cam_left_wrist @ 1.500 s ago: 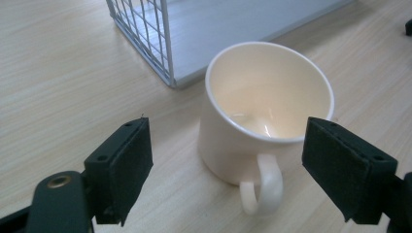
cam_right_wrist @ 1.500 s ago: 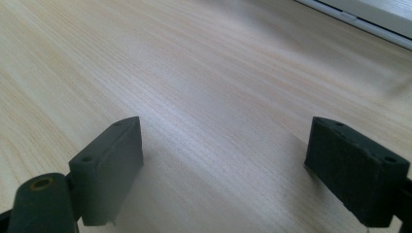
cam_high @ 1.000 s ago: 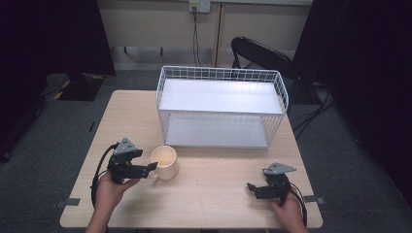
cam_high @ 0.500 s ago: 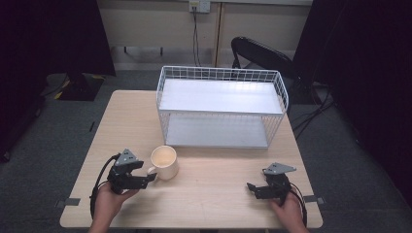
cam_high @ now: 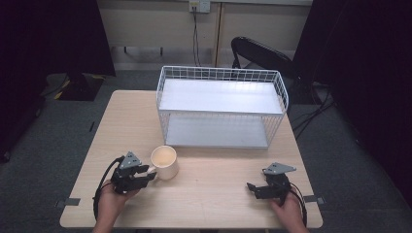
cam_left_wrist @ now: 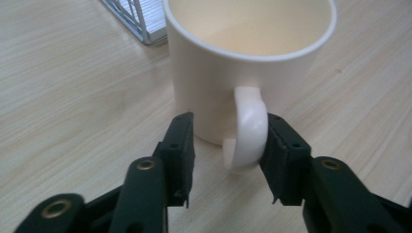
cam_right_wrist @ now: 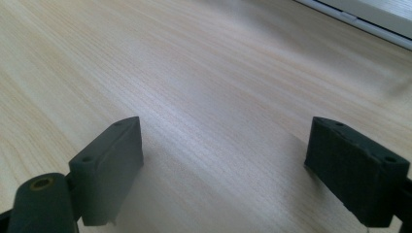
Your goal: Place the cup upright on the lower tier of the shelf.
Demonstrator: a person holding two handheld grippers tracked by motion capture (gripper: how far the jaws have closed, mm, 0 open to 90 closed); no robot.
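Cream mug [cam_high: 164, 162] upright on table [cam_high: 214, 194], near front of wire rack [cam_high: 221, 109]. Left gripper [cam_left_wrist: 227, 155] jaws just closing around mug handle [cam_left_wrist: 248, 127]: one pad touches, other apart. Right gripper [cam_right_wrist: 223, 170] jaws wide apart over bare table.

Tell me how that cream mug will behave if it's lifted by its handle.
The mug looks glazed and rigid, so probably slippery and breakable. Held by the handle alone, it may swing or tilt. It looks empty, so likely fairly light.
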